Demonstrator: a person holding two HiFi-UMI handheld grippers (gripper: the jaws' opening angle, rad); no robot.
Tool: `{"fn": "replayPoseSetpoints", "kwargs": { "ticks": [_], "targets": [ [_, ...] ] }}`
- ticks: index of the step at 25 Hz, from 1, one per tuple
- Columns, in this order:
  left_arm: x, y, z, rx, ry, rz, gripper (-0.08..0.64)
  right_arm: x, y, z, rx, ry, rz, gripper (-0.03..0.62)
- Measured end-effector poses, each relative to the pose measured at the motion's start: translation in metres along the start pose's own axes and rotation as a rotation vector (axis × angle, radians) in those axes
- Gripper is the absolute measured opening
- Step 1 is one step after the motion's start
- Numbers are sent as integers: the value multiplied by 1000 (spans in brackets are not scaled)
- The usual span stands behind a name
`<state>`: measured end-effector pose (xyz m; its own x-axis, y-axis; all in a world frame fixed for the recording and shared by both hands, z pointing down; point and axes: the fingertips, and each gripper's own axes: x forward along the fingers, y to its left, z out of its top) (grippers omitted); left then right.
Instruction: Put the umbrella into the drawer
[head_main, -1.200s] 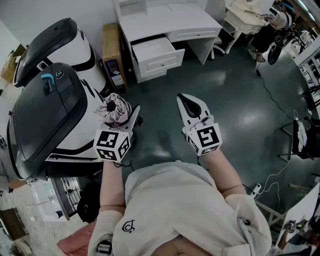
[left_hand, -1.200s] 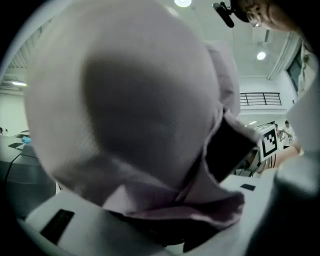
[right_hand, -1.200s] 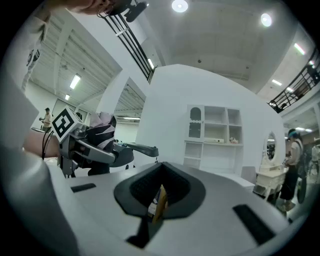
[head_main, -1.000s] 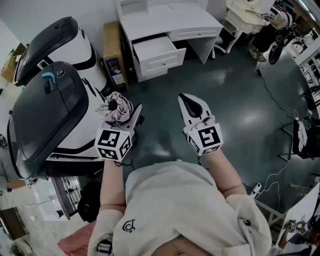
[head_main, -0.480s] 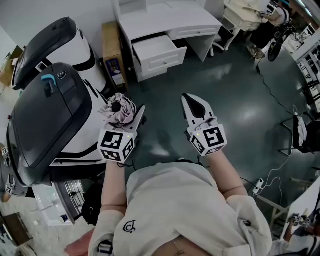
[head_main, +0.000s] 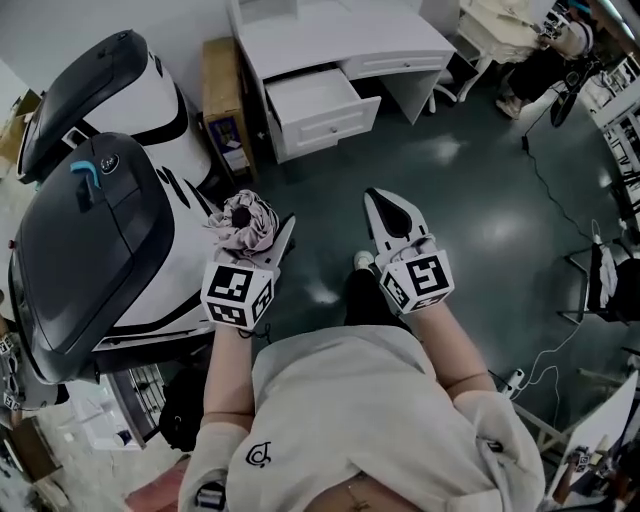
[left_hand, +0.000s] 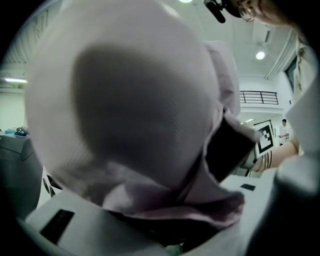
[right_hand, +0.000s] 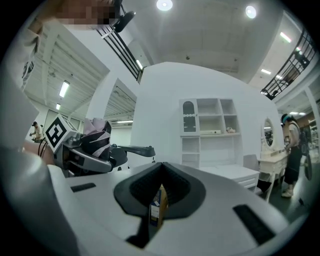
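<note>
A folded pink umbrella (head_main: 245, 222) sticks up from my left gripper (head_main: 262, 234), which is shut on it. In the left gripper view the umbrella's fabric (left_hand: 130, 110) fills nearly the whole picture above the white jaws of the left gripper (left_hand: 165, 235). My right gripper (head_main: 375, 200) is held to the right of it, shut and with nothing in it. Its jaws meet in the right gripper view (right_hand: 159, 200), where the umbrella (right_hand: 97, 137) shows at the left. The open white drawer (head_main: 320, 105) of the desk (head_main: 340, 40) lies ahead, across a stretch of floor.
Two large black-and-white machines (head_main: 90, 230) stand close on the left. A cardboard box (head_main: 225, 110) leans beside the desk. A person (head_main: 545, 60) stands at the far right, near a chair (head_main: 600, 280) and cables. A white shelf unit (right_hand: 207, 130) rises behind the desk.
Both grippers have moved forward toward the desk, the umbrella still in the left one. A shoe now shows on the floor between them.
</note>
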<state>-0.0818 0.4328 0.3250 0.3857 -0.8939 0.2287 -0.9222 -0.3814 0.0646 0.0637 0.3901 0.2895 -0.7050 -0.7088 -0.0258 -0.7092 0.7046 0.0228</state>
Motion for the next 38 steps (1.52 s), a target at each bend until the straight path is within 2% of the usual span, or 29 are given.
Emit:
{"fn": "replayPoseSetpoints", "kwargs": {
  "ticks": [5,12,20,25,30,38],
  "targets": [
    [60,12,13,-1,11,73,213,43,-57,-10,24,-7,72,6],
    [171,28,53,-28,4,154,214,108,-166,5,-6,-20,143,6],
    [259,44,78,-82,-30,228,215,155,-263,-1,11,5,177,6],
    [289,67,72,-91,11,235,215,183,-289,-19,58,36,162,6],
    [325,111,75,-74,40,224,215,229,-299,-32,71,58,155,6],
    [412,209,66,-71,115,114,215,337,-321,-47,70,83,83,6]
  ]
}}
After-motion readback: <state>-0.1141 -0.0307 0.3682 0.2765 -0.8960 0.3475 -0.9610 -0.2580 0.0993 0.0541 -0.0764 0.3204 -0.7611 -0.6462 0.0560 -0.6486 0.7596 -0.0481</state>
